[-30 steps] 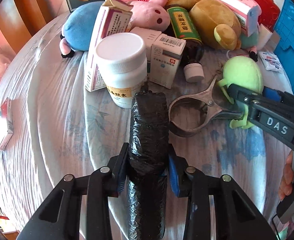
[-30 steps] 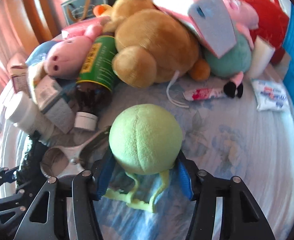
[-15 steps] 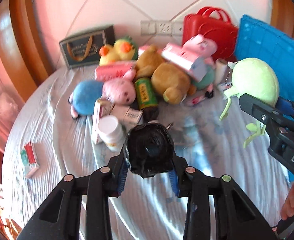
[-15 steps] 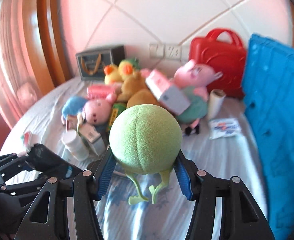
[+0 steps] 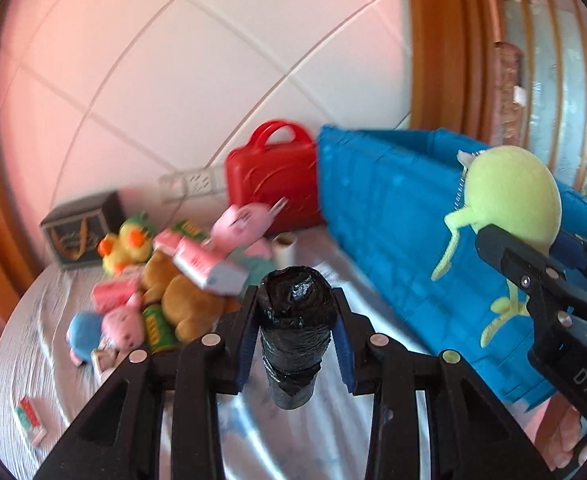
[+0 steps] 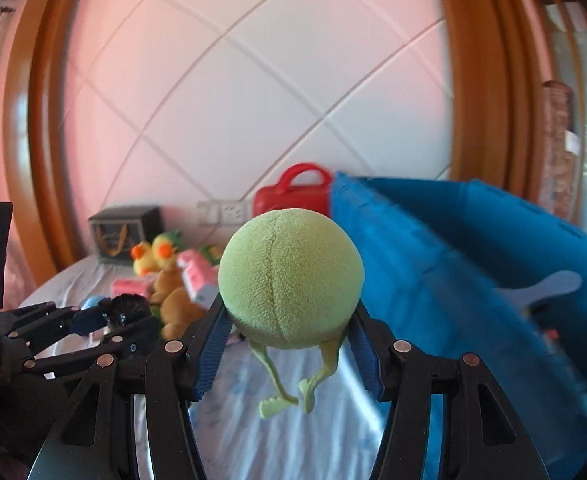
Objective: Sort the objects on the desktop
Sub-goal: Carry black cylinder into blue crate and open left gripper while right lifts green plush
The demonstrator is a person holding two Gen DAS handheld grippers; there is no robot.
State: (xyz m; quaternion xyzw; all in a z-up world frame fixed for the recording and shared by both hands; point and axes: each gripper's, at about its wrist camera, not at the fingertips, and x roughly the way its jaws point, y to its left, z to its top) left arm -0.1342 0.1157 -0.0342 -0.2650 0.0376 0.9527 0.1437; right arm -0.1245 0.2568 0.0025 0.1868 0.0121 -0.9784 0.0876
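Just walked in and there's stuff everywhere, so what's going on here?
A person is sorting the table's clutter with two handheld grippers. The left gripper is clamped on a black plastic-wrapped roll, and the right gripper holds a round green plush toy with dangling legs. Both are lifted clear of the table, beside the blue plastic crate. Plush animals and boxes remain piled on the table.

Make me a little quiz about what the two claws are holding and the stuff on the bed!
1. True or false: the left claw grips a black wrapped roll.
2. What does the right claw hold? A) yellow duck B) green round plush toy C) red case
3. Fill in: the red case stands beside a ____ crate.

Key: 1 true; 2 B; 3 blue.
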